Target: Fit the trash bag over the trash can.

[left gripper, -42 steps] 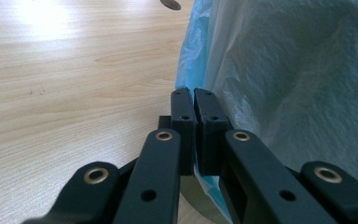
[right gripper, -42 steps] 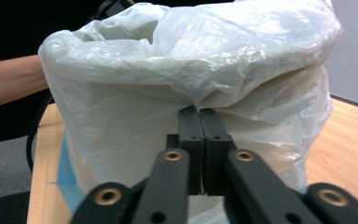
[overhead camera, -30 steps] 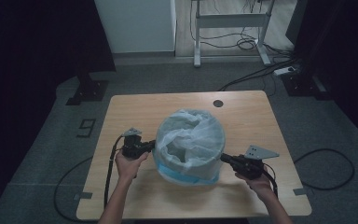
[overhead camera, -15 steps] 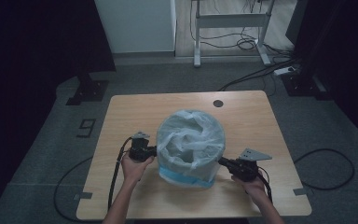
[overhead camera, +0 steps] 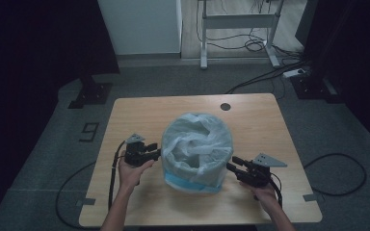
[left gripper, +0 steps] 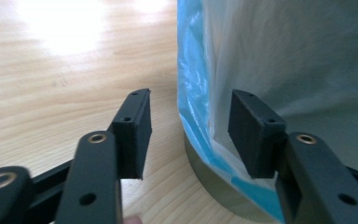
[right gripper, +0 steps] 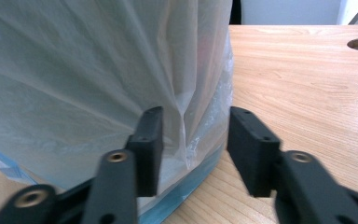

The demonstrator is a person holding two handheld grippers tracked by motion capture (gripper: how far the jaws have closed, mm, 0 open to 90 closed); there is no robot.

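At the lower left of the high view the left gripper (overhead camera: 155, 154) is held level, pointing right at the side of the bin (overhead camera: 197, 150), which stands at the middle of the tabletop (overhead camera: 139, 113) lined with a pale plastic bag (overhead camera: 198, 139). In the left gripper view its jaws are spread, having just been opening; the bag's blue-edged fold (left gripper: 193, 100) lies in the gap, though whether the right pad touches the film I cannot tell. Bare wood runs from this gripper to the tabletop's left edge, and more lies between the bin and the far edge.

At the lower right the right gripper (overhead camera: 232, 166) points up-left at the bin's other side, jaws also parted after just opening, with a crease of bag (right gripper: 182, 121) between them and the left pad close against the film. Open wood lies beyond it toward the right edge.

A second ago both grippers were clamped on the bag's sides; the bin has stayed where it was.

A round cable hole (overhead camera: 225, 106) sits near the far edge, upper right of the bin. On the floor a stand base (overhead camera: 91, 91) lies upper left, with cables (overhead camera: 270, 77) upper right.
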